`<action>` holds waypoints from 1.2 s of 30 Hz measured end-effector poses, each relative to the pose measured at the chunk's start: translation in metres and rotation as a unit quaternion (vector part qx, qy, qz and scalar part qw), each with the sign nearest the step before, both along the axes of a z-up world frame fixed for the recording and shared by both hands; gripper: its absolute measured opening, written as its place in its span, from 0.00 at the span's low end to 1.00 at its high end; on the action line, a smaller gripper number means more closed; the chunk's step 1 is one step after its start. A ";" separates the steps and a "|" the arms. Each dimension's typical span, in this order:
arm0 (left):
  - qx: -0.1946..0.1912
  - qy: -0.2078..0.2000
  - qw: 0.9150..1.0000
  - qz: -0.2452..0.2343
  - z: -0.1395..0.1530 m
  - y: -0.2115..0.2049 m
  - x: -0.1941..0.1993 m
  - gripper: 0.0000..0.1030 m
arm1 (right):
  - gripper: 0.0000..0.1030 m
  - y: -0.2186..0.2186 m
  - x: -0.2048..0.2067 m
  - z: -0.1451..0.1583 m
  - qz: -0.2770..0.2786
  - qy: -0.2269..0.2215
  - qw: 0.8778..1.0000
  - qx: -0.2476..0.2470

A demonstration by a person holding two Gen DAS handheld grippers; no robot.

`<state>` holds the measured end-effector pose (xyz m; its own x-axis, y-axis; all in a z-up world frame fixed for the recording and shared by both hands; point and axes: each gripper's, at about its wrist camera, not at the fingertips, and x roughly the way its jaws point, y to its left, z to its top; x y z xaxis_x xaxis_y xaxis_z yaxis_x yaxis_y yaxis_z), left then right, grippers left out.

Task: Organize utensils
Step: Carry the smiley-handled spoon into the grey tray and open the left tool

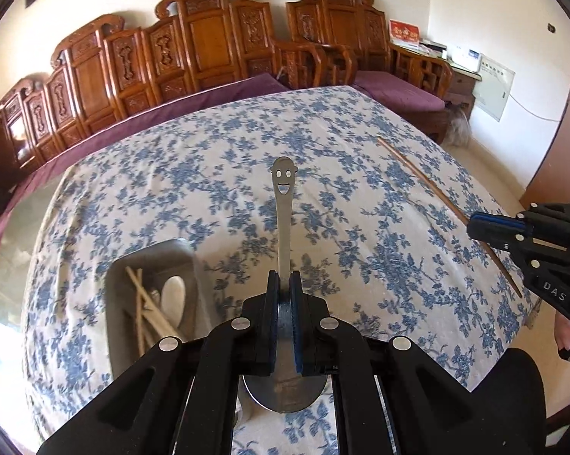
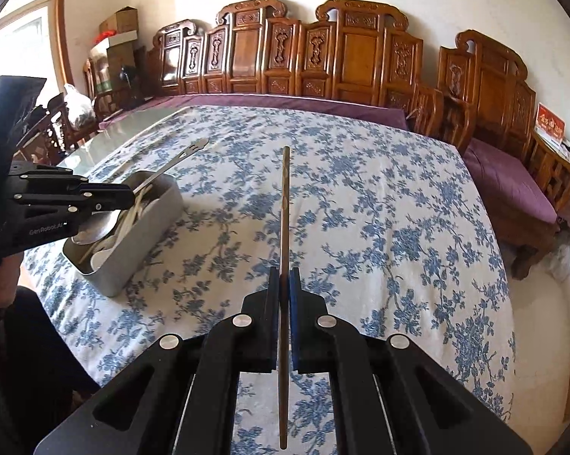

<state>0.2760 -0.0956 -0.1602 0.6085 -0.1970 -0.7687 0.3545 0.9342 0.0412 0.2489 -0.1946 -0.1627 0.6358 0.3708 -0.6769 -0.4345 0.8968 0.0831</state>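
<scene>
My left gripper (image 1: 284,280) is shut on a metal spoon (image 1: 284,204) with a smiling face cut into its handle end; the bowl shows under the fingers. It holds the spoon above the table, just right of a grey metal utensil box (image 1: 116,295) that holds chopsticks and a white spoon. In the right wrist view the left gripper (image 2: 127,193) hovers over that box (image 2: 144,242) with the spoon (image 2: 171,163). My right gripper (image 2: 284,276) is shut on a brown chopstick (image 2: 285,204), held above the table. It also shows in the left wrist view (image 1: 474,223) with the chopstick (image 1: 417,174).
The table carries a white cloth with blue flowers (image 1: 216,174). A carved wooden bench with purple cushions (image 2: 323,60) runs along the far side. A wooden armchair (image 2: 512,167) stands at the table's right. Bare glass tabletop (image 2: 126,129) shows at the far left.
</scene>
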 end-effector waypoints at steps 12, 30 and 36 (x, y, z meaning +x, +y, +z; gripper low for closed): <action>-0.001 0.003 0.999 0.050 -0.003 0.051 0.002 0.05 | 0.06 0.020 -0.011 0.004 0.022 -0.006 1.000 -0.003; 0.010 0.072 0.991 0.114 -0.074 0.105 0.025 0.05 | 0.06 0.050 -0.010 -0.002 0.042 0.003 0.999 0.007; 0.011 0.091 0.989 0.116 -0.085 0.109 0.032 0.05 | 0.06 0.070 -0.004 0.000 0.050 0.005 0.999 0.018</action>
<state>0.3076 0.0132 -0.2451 0.4873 -0.0509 -0.8718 0.1339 0.9909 0.0170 0.2446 -0.1248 -0.1628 0.5882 0.4565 -0.6675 -0.5201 0.8456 0.1200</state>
